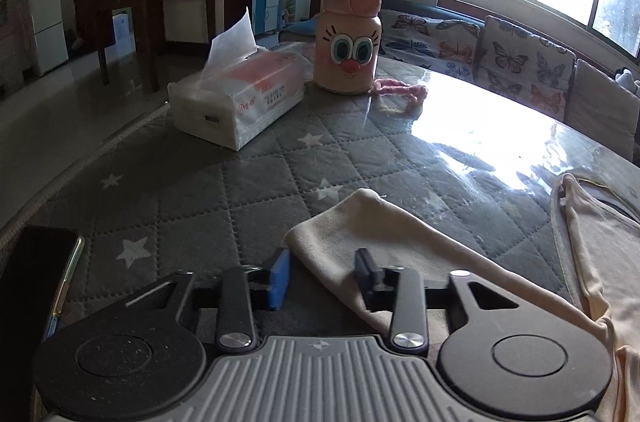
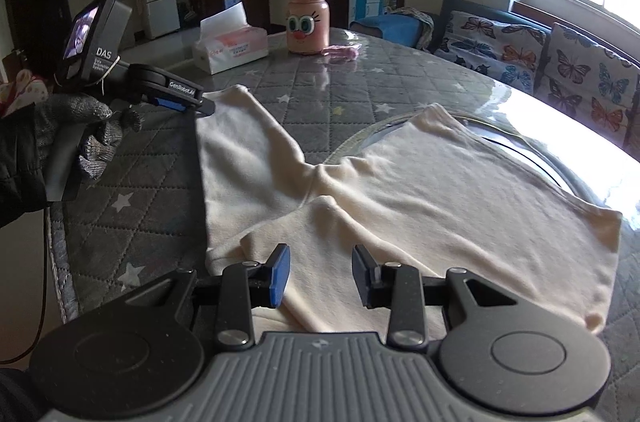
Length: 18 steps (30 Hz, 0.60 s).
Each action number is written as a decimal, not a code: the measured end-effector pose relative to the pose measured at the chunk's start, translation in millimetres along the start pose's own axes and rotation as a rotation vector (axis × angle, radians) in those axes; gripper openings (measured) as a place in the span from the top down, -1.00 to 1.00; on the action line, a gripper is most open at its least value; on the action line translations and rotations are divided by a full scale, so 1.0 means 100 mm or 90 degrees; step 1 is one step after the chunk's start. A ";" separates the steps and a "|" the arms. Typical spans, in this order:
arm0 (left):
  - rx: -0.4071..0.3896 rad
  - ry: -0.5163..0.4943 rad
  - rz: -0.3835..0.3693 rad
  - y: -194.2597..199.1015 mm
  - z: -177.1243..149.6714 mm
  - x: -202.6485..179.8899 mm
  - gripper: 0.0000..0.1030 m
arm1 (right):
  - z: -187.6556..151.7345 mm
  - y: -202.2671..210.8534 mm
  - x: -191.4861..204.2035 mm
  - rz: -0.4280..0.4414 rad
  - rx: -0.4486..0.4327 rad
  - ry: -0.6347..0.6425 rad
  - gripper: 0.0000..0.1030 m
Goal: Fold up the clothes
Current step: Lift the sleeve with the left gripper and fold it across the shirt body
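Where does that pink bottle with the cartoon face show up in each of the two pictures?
Left wrist view: pink bottle, upper centre, right of the tissue pack.
Right wrist view: pink bottle, top centre, smaller, farther.
Shared landmark: the tissue pack, left of it in both.

The cream garment is soft, matt knit cloth with faint creases. The table wears a grey quilted fabric with stitched diamonds, under a clear glossy film that throws back window glare. The tissue pack is shiny plastic wrap (thin paper sticking out on top). The bottle looks like smooth matt plastic. The left gripper has matt black plastic, blue rubbery fingers and bright metal screws.
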<state>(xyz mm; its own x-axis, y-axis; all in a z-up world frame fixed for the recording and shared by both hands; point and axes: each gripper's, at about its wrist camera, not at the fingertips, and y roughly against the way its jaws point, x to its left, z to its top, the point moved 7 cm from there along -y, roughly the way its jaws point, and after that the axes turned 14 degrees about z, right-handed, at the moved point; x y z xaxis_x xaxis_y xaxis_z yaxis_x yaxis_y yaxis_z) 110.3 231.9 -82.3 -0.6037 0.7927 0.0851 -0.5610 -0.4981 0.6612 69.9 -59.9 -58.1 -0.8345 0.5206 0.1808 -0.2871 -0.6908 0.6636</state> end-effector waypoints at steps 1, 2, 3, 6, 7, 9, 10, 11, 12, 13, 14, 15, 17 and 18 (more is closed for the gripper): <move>-0.002 0.000 -0.001 0.00 0.01 0.00 0.69 | 0.00 0.02 -0.02 -0.003 -0.002 -0.004 0.34; -0.003 0.001 -0.004 0.01 0.01 0.00 0.82 | -0.01 0.05 -0.03 -0.006 -0.005 -0.007 0.34; -0.005 0.002 -0.007 0.02 0.02 0.00 0.87 | -0.01 0.06 -0.05 -0.009 -0.007 -0.011 0.34; -0.025 0.000 -0.024 0.16 0.07 -0.06 0.93 | -0.04 0.13 -0.10 -0.016 -0.016 -0.027 0.34; -0.038 -0.003 -0.036 0.24 0.10 -0.10 0.93 | -0.05 0.16 -0.12 -0.019 -0.021 -0.034 0.34; -0.062 -0.008 -0.060 0.43 0.15 -0.19 0.94 | -0.07 0.22 -0.17 -0.025 -0.030 -0.050 0.34; -0.074 -0.012 -0.074 0.52 0.18 -0.24 0.94 | -0.08 0.26 -0.20 -0.031 -0.036 -0.057 0.34; -0.087 -0.019 -0.091 0.64 0.20 -0.31 0.94 | -0.10 0.30 -0.23 -0.037 -0.041 -0.063 0.34; -0.100 -0.028 -0.108 0.75 0.21 -0.39 0.94 | -0.11 0.34 -0.26 -0.042 -0.046 -0.068 0.34; -0.112 -0.039 -0.126 0.87 0.22 -0.48 0.94 | -0.12 0.37 -0.28 -0.046 -0.050 -0.072 0.34; -0.123 -0.048 -0.146 0.99 0.23 -0.57 0.94 | -0.13 0.40 -0.30 -0.051 -0.054 -0.076 0.34; -0.131 -0.056 -0.170 1.11 0.23 -0.67 0.94 | -0.15 0.44 -0.32 -0.057 -0.058 -0.080 0.34; -0.146 -0.071 -0.217 1.34 0.22 -0.85 0.94 | -0.19 0.53 -0.38 -0.070 -0.070 -0.092 0.34; -0.152 -0.081 -0.240 1.47 0.20 -0.96 0.94 | -0.21 0.60 -0.42 -0.077 -0.077 -0.101 0.34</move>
<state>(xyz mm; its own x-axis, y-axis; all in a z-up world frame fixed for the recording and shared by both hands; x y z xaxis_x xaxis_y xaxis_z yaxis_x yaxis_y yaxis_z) 97.4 89.7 21.2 -0.2657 0.9637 -0.0274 -0.8519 -0.2214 0.4745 77.7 -133.8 -41.6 -0.7092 0.6685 0.2238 -0.4421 -0.6690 0.5975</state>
